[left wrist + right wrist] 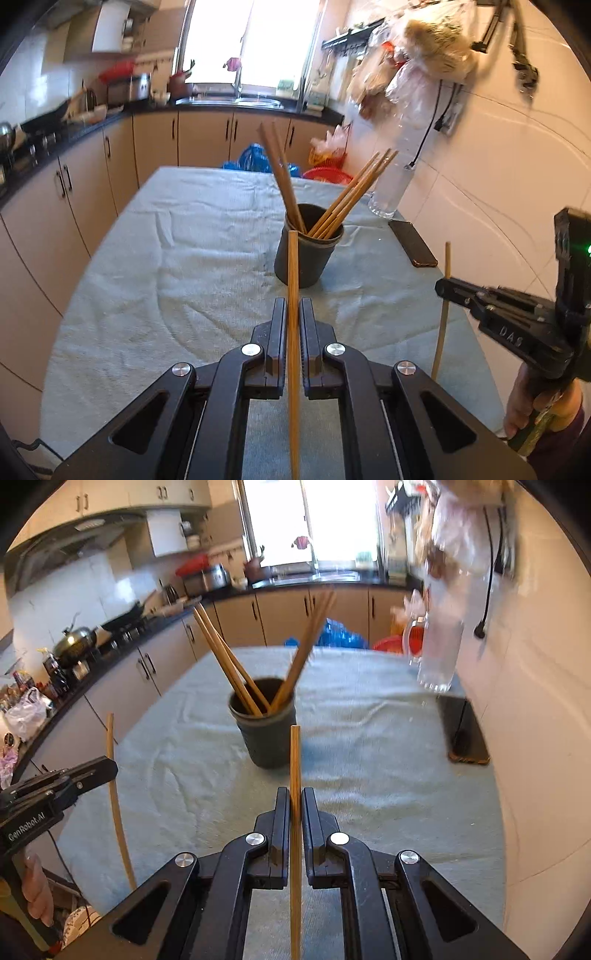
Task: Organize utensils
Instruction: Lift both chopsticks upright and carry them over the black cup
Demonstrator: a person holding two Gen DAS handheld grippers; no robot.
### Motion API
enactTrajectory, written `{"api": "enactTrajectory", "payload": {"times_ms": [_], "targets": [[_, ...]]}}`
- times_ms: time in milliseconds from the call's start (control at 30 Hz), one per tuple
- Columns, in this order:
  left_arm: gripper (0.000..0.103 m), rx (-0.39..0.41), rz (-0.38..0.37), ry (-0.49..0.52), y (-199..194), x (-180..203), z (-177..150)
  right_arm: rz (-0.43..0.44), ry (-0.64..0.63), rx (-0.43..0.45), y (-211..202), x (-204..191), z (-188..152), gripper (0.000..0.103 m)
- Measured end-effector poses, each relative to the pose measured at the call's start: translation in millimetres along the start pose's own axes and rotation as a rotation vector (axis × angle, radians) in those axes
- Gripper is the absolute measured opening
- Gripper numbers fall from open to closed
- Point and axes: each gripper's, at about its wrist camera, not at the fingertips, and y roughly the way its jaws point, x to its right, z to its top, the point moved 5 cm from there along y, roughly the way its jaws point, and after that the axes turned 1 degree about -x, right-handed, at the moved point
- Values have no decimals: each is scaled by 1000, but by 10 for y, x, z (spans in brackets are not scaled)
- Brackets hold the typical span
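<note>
Two upright clamped chopsticks (293,295) (295,775); others leaning in dark cup (306,254).

Bright window (255,40) at far end, beige cabinets (155,138) w/ black counter, white tiled wall (546,701).

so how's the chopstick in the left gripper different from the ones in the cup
The chopstick in the left gripper is a single stick held upright between shut jaws, off the table; the chopsticks in the cup are several, leaning outward in two bunches against the dark cup rim, gripped by nothing. Both look like the same plain wood.
</note>
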Motion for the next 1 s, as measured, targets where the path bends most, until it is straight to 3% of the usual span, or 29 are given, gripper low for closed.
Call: {"api": "enactTrajectory", "payload": {"times_ms": [233, 533, 767, 1000], "targets": [[6, 77, 34, 59, -330, 144, -97, 7, -14, 66, -370, -111, -66, 7], [6, 132, -12, 59, -554, 240, 68, 18, 0, 112, -494, -85, -12, 7], [6, 175, -24, 51, -589, 240, 404, 29, 8, 150, -508, -85, 186, 7], [6, 211, -27, 45, -517, 214, 934, 43, 31, 246, -528, -90, 709, 7]]}}
